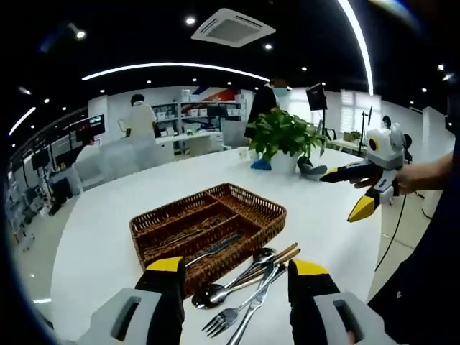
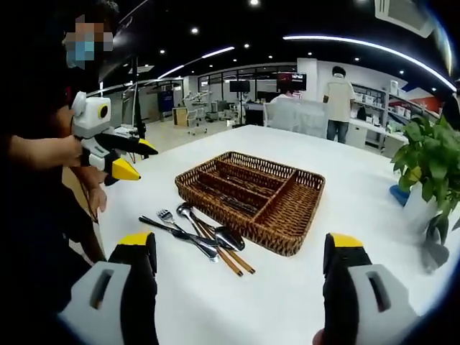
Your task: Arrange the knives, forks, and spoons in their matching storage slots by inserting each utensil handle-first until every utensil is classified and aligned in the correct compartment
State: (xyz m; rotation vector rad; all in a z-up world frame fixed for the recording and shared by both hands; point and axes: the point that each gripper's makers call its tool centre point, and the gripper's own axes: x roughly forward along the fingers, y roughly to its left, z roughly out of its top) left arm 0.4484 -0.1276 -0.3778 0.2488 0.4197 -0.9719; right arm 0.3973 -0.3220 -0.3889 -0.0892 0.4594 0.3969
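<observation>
Woven wicker tray (image 2: 287,215), rectangular, slotted; shiny metal utensils (image 2: 198,233) beside it; both hand-held grippers gape, empty.

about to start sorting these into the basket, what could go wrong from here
1. The utensils lie crossed in one overlapping pile beside the wicker tray, so gripping one could drag or flick its neighbours, perhaps toward the table's near edge.
2. The tray's slots look narrow and one already holds a utensil; an angled insert may catch on a divider or shift the light tray.
3. Both grippers, left and right, are open and approach from opposite sides, so they might collide over the pile.
</observation>
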